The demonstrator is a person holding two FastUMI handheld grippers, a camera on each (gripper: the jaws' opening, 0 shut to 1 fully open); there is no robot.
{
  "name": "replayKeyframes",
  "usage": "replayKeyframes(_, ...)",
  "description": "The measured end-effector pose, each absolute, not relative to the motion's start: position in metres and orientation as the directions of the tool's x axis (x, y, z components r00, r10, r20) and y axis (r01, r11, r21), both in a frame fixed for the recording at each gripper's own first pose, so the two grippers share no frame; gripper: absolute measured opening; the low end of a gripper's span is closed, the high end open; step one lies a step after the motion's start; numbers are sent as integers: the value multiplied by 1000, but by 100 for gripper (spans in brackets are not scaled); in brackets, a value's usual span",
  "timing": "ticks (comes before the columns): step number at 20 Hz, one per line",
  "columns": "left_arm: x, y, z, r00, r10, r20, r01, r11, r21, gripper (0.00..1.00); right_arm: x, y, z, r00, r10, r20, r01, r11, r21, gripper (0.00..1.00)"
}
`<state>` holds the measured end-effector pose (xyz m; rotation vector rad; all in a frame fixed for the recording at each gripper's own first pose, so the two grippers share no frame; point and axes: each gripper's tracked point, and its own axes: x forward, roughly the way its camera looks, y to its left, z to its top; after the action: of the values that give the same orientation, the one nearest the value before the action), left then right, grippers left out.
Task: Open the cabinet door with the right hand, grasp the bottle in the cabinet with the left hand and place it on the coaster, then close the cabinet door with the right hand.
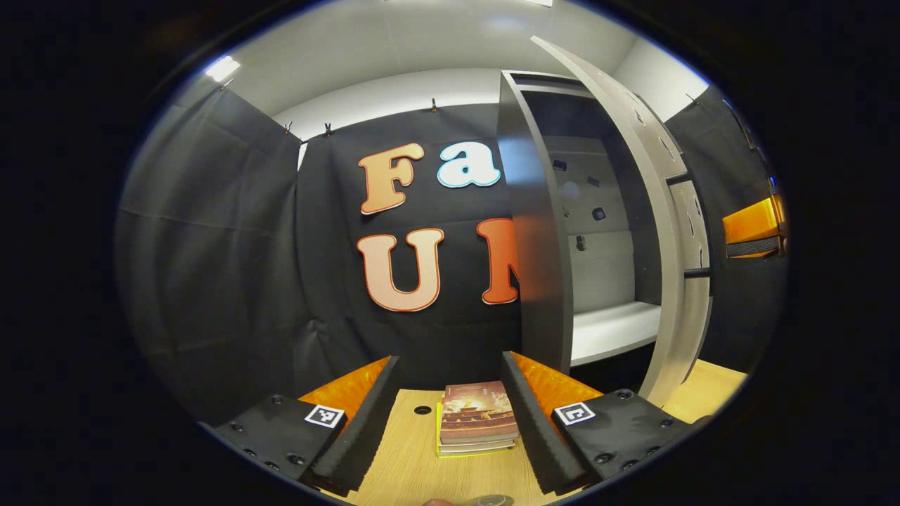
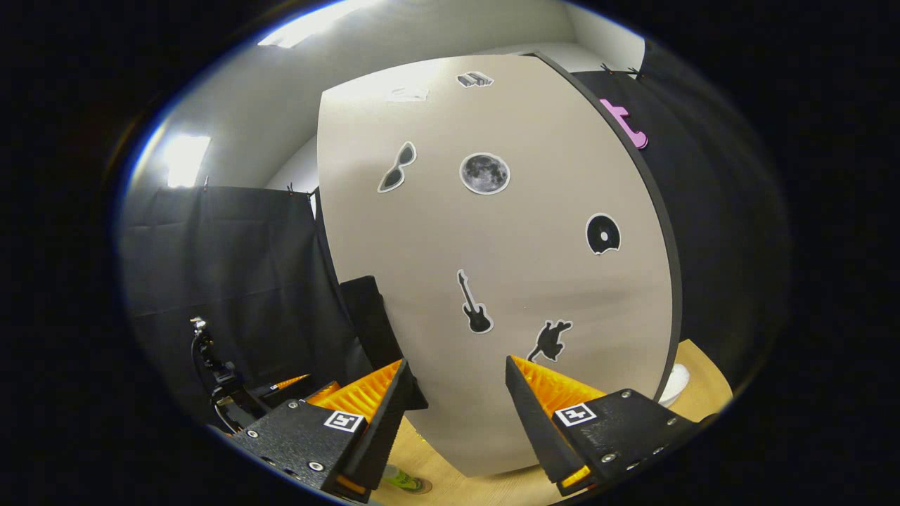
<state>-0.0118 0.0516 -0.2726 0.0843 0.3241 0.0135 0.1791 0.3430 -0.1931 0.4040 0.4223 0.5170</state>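
Note:
The grey cabinet (image 1: 538, 232) stands with its door (image 1: 661, 232) swung out to the right, and its white shelf (image 1: 612, 330) is bare where I can see it. My left gripper (image 1: 450, 414) is open low over the wooden table, away from the cabinet. A round greyish rim (image 1: 492, 500) shows at the bottom edge. My right gripper (image 2: 457, 414) is open, facing the outer side of the door (image 2: 492, 281), which carries several black stickers. A greenish object on a round base (image 2: 406, 481) sits on the table beside the right gripper's left finger (image 2: 383, 414); I cannot tell whether it is the bottle.
A short stack of books (image 1: 478, 418) lies on the table (image 1: 408, 464) between the left fingers. The right gripper's orange body (image 1: 756, 232) shows past the door's edge. A white rounded thing (image 2: 676, 383) peeks out behind the door's lower right edge.

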Motion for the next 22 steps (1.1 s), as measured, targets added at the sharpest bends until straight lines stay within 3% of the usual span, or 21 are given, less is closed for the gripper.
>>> replayKeyframes(14,9,89,-285,950,46,-309,-28,998,64,92,193,366,-204,806,498,-321,-357,840,407,84)
replayKeyframes(22,26,66,-275,949,20,-315,-10,999,35,93,190,350,-194,841,446,-307,-361,884,296,84)
